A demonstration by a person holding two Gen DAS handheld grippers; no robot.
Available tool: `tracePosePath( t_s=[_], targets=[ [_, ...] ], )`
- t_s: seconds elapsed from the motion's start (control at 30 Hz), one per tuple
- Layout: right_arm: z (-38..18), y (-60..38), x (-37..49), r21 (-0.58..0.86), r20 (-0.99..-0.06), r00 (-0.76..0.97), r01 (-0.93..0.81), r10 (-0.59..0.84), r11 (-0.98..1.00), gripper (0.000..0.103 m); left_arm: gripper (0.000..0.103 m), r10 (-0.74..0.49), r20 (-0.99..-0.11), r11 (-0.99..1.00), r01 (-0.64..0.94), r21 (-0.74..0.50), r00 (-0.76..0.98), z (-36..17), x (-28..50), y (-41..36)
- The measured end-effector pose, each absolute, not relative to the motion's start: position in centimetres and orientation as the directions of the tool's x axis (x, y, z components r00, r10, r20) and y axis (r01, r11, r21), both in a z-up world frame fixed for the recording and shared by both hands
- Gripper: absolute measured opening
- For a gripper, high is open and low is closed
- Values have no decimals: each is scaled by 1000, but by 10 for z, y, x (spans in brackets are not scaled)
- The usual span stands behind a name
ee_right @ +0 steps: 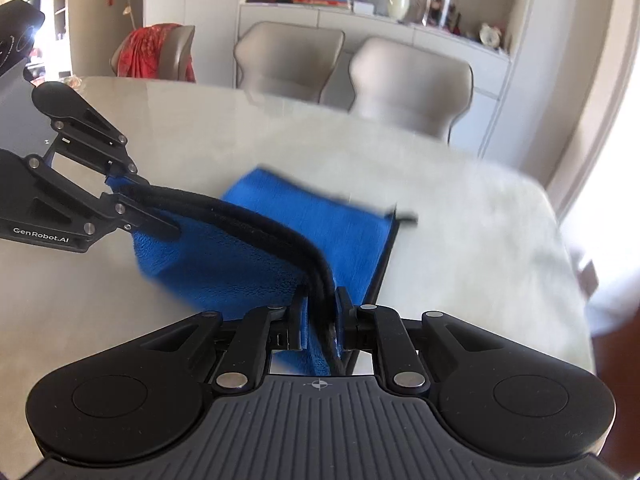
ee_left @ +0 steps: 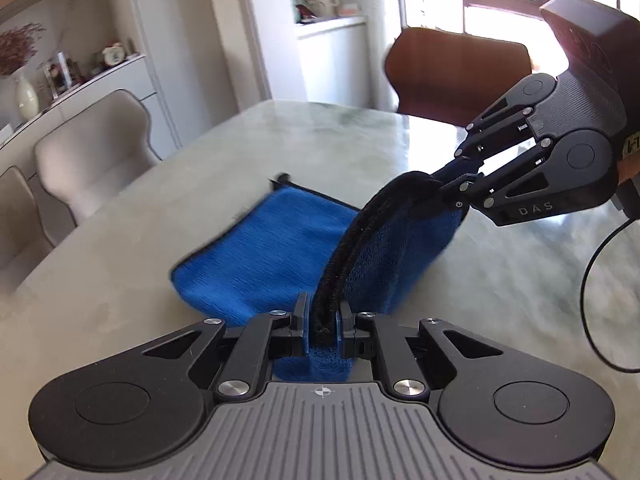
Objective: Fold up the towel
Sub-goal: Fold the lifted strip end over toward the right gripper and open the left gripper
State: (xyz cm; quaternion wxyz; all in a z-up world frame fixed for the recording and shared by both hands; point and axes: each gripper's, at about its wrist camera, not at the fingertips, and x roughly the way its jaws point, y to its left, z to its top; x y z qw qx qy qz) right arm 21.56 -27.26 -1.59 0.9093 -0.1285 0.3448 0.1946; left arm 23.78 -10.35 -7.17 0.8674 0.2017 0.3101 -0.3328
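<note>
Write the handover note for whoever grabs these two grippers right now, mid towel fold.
Left gripper: shut on the black-trimmed edge of the blue towel.
Right gripper: shut on the same doubled edge, further along.
Towel: the gripped edge is lifted and stretched between the two grippers; the rest lies on the grey table.
Done: at least one fold looks made, since two trim layers run together.
Left: probably carry the raised edge across to the far side, lay it flat, release both grippers.

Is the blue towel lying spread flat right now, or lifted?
Partly lifted: both grippers pinch the towel's black-trimmed edge above the table; the far part still lies there.
</note>
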Motion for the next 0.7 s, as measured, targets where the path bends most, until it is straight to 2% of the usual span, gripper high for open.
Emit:
tracePosePath(
  t_s=[0.23, 0.47, 0.57, 0.7],
  targets=[
    [-32, -263, 300, -107, -732, 626, -494, 268, 863, 12, 10, -402, -713, 775, 628, 69, 575, -81, 310, -93],
    [-51, -254, 335, -124, -778, 578, -524, 245, 843, 12, 12, -397, -747, 803, 596, -2, 533, -96, 346, -85],
    [-58, -254, 342, -129, -793, 566, -520, 227, 845, 12, 15, -400, -752, 804, 594, -14, 524, -100, 355, -85],
    [-64, -255, 346, -122, -813, 546, -499, 202, 858, 15, 28, -385, -765, 808, 589, -9, 516, -103, 368, -87]
  ],
)
